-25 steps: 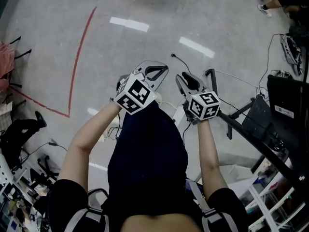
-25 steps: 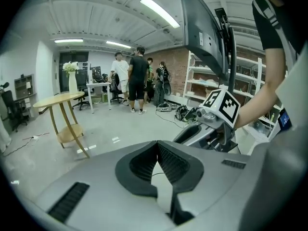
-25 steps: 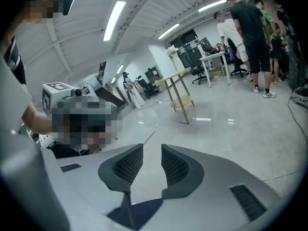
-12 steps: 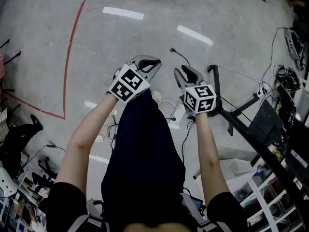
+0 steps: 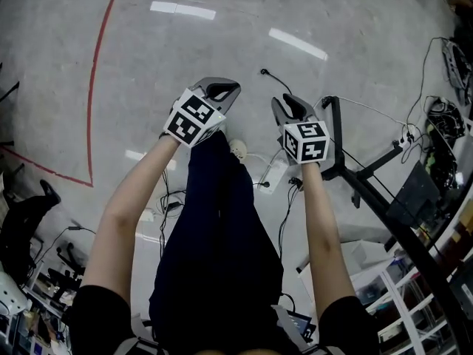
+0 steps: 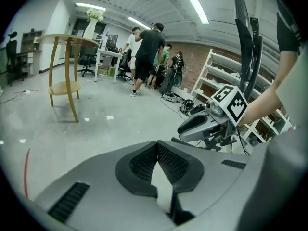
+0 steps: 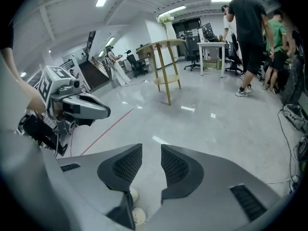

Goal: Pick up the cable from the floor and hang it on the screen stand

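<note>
- Grey floor (image 5: 148,58) fills the head view, a red line (image 5: 92,87) angling off at ten o'clock, and nothing is lifted off it yet.
- From three to four o'clock sits what I take for the black screen stand (image 5: 335,143), its long bar slanting off to the corner. No cable hangs on it that I can see.
- The person's legs (image 5: 222,228) run down the middle to six o'clock, both arms stretched forward.
- Left gripper (image 6: 157,144), at eleven o'clock: jaws pressed tip to tip, nothing between them.
- Right gripper (image 7: 151,148), at one o'clock: jaws standing wide apart, only floor in the gap, so it's empty and looks ready to take something.
- A white power strip (image 5: 273,174) lies near centre, between the legs and the stand, thin leads trailing off it.
- And the prize: a thin black cable (image 5: 275,86) lies loose on the floor at twelve o'clock, just ahead of the right gripper in this view, its plug end free. That's my pick for the one to fetch.
- Score so far, by my reading: nothing done. The reach down, the grab, the carry and the hanging are all left.
</note>
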The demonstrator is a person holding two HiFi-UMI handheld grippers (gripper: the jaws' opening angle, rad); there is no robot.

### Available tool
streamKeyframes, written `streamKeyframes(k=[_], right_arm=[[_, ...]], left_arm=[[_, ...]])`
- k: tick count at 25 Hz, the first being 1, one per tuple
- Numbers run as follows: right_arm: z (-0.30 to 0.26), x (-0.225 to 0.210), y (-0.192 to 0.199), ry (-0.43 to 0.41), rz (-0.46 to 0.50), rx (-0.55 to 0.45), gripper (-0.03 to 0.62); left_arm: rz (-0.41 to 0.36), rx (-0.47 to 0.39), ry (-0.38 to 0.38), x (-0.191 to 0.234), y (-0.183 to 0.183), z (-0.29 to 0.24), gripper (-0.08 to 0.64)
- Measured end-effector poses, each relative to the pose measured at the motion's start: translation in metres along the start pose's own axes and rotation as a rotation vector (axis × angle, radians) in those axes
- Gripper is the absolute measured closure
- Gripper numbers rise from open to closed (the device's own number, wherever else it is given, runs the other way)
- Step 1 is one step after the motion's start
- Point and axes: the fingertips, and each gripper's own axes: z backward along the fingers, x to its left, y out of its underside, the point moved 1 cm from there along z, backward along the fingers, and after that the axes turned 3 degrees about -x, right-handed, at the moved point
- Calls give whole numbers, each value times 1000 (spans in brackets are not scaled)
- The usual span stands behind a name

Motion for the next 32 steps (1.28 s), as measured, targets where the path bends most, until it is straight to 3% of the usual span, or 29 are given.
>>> streamKeyframes(k=[11,19,32], right_arm=[[-86,-47,61,-1,97,54,459],[-160,-86,114,-21,101,80,459],[-252,-133,181,-44,230,120,458]], left_arm=[[54,-9,-30,54,78,-76,552],[36,11,-4,88,135,-140,552],[24,19,59,140,209,-238,552]])
